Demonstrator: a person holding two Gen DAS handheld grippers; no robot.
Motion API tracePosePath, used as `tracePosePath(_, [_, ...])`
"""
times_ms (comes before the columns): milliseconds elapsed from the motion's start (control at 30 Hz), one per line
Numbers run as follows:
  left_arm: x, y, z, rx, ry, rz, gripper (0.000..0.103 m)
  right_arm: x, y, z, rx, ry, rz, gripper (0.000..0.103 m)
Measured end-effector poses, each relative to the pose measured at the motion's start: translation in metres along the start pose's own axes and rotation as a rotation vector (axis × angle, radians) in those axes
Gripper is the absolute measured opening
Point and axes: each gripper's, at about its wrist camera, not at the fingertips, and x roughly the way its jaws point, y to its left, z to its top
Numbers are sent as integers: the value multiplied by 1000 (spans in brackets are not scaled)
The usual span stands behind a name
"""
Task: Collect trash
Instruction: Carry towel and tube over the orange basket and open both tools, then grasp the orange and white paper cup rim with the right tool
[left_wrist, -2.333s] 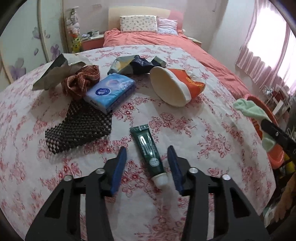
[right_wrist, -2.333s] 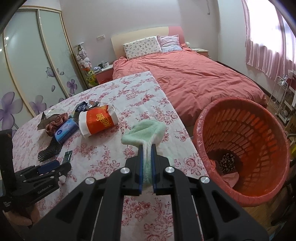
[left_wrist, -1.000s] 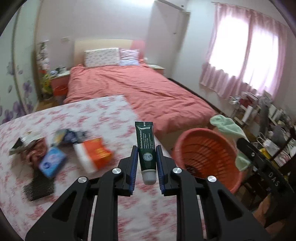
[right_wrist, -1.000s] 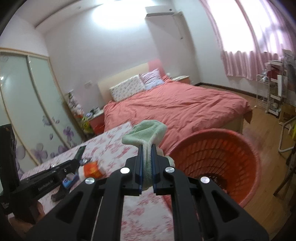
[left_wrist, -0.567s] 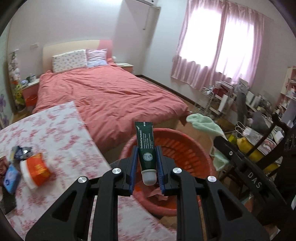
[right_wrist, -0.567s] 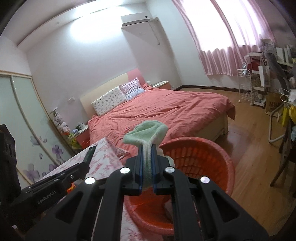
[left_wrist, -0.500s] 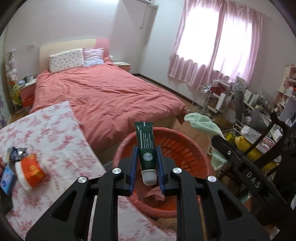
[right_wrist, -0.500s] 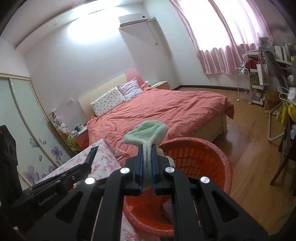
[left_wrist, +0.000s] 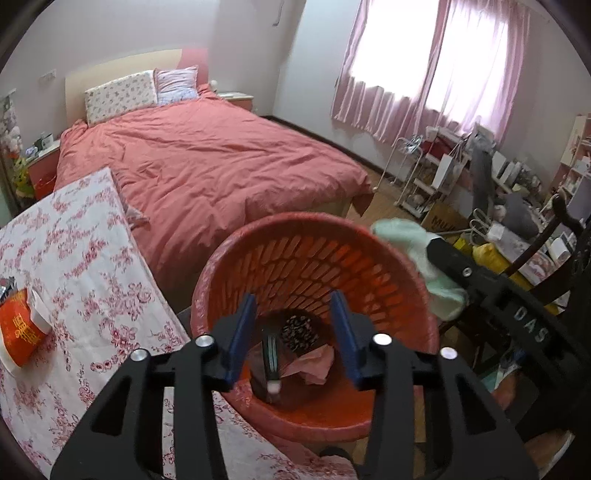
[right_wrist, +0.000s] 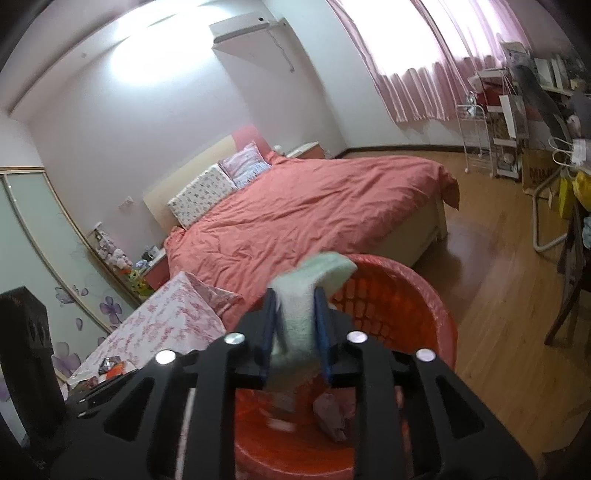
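My left gripper (left_wrist: 293, 332) hangs over the red slatted basket (left_wrist: 295, 225), its jaws opening with nothing between the blue pads. The dark green tube (left_wrist: 271, 358) is below them inside the basket, cap end down. In the right wrist view my right gripper (right_wrist: 294, 325) is above the same basket (right_wrist: 417, 291). Its jaws are opening too, and the mint green cloth (right_wrist: 299, 310) sits loosely between the pads, blurred at its lower end. The left wrist view shows that cloth (left_wrist: 402, 236) at the basket's right rim.
The basket holds crumpled pink paper (left_wrist: 314, 369) and a dark patterned scrap (left_wrist: 295, 328). The floral-cloth table (left_wrist: 74, 258) with an orange and white packet (left_wrist: 22, 332) lies left. A pink bed (left_wrist: 203, 166) is behind; a chair and cluttered shelves (left_wrist: 517, 229) stand right.
Both grippers came down closer over the basket. The left jaws opened and the green tube dropped out into the basket. The right jaws spread apart around the cloth.
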Motion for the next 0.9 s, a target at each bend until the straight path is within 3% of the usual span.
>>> tracePosePath(100, [2, 7, -5, -11, 20, 30, 45, 3, -6, -5, 9, 9, -13, 36])
tracePosePath(467, [-24, 41, -19, -8, 8, 168, 59, 4, 20, -14, -57, 38, -37, 36])
tracePosePath(900, [-90, 136, -54, -127, -28, 320, 62, 12, 139, -54, -268, 130, 77, 47])
